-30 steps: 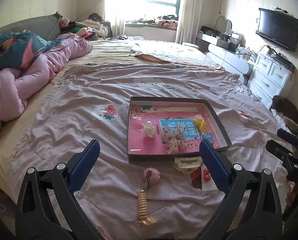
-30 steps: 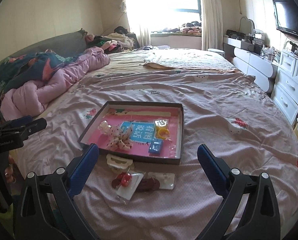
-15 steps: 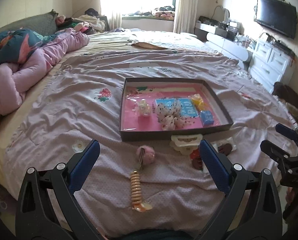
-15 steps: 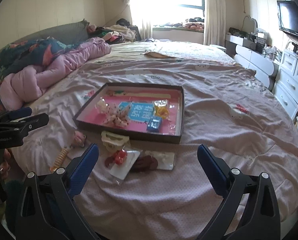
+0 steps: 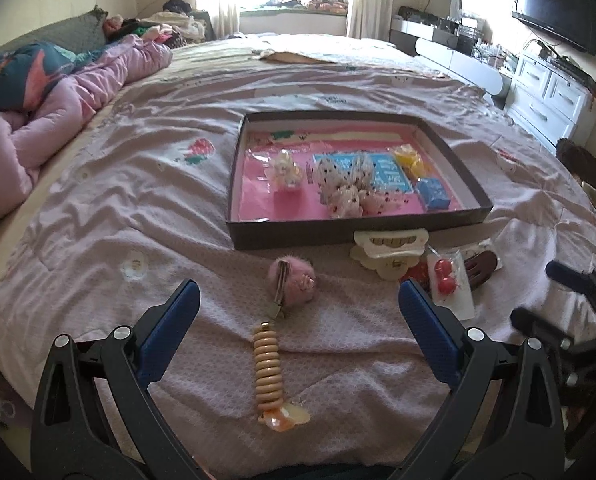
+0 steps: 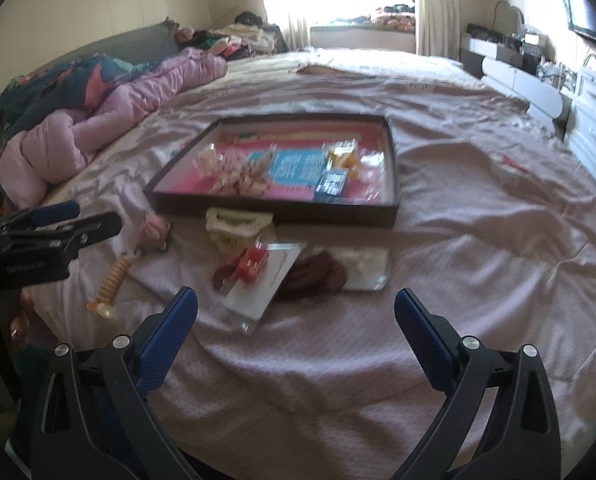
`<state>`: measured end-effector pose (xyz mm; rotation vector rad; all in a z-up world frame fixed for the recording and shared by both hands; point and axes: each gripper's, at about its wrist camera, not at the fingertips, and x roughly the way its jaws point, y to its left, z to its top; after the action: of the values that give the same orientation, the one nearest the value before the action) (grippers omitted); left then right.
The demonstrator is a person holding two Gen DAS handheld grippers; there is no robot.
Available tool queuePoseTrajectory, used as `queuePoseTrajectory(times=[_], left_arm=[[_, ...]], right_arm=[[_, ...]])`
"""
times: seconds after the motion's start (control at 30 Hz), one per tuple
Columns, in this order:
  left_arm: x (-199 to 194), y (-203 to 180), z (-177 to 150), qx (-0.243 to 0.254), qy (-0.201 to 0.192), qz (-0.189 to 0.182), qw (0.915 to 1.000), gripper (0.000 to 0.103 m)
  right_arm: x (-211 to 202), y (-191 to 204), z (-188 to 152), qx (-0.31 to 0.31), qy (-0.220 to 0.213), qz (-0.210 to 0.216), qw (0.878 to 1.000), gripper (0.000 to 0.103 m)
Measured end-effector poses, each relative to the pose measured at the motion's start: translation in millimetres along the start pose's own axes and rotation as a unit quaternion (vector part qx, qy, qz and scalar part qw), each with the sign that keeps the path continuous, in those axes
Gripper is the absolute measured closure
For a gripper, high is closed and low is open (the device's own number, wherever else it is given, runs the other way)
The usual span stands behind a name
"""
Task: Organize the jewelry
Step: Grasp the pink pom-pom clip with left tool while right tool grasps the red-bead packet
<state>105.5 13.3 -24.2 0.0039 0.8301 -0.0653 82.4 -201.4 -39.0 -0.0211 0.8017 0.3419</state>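
Note:
A dark shallow tray [image 5: 350, 234] [image 6: 282, 212] with a pink floor lies on the bed and holds a polka-dot bow [image 5: 350, 184], a pale clip, yellow pieces and a blue box [image 5: 432, 194]. In front of it lie a pink pompom clip [image 5: 294, 280], a beige spiral hair clip [image 5: 268, 368] [image 6: 112, 280], a cream claw clip [image 5: 390, 248] [image 6: 238, 226], a red ornament in a clear packet [image 5: 444, 280] [image 6: 254, 264] and a dark brown clip [image 6: 318, 274]. My left gripper [image 5: 298, 300] is open above the spiral clip. My right gripper [image 6: 296, 306] is open just short of the packets.
A pink quilt [image 5: 58, 100] is bunched along the bed's left side. White drawers [image 5: 550, 92] and a wall TV [image 5: 554, 8] stand to the right. The bed's near edge lies just below both grippers.
Both grippers have moved down and closer to the loose items in front of the tray. Both have stayed open and empty.

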Motion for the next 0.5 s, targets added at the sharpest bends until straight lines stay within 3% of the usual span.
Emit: queuePoseTrajectory(times=[0.1, 0.2, 0.5], left_arm=[[15, 3, -1, -0.002, 0.015, -0.002, 0.9999, 0.012], [29, 11, -1, -0.011, 0.030, -0.007, 0.9995, 0.012], [54, 27, 4, -0.017, 0.049, -0.028, 0.9982, 0.012]], right_arm=[[14, 4, -4, -0.001, 0.016, 0.006, 1.000, 0.007], [24, 5, -3, 0.011, 0.033, 0.023, 0.999, 0.019], [52, 9, -2, 0.040, 0.072, 0.055, 0.995, 0.031]])
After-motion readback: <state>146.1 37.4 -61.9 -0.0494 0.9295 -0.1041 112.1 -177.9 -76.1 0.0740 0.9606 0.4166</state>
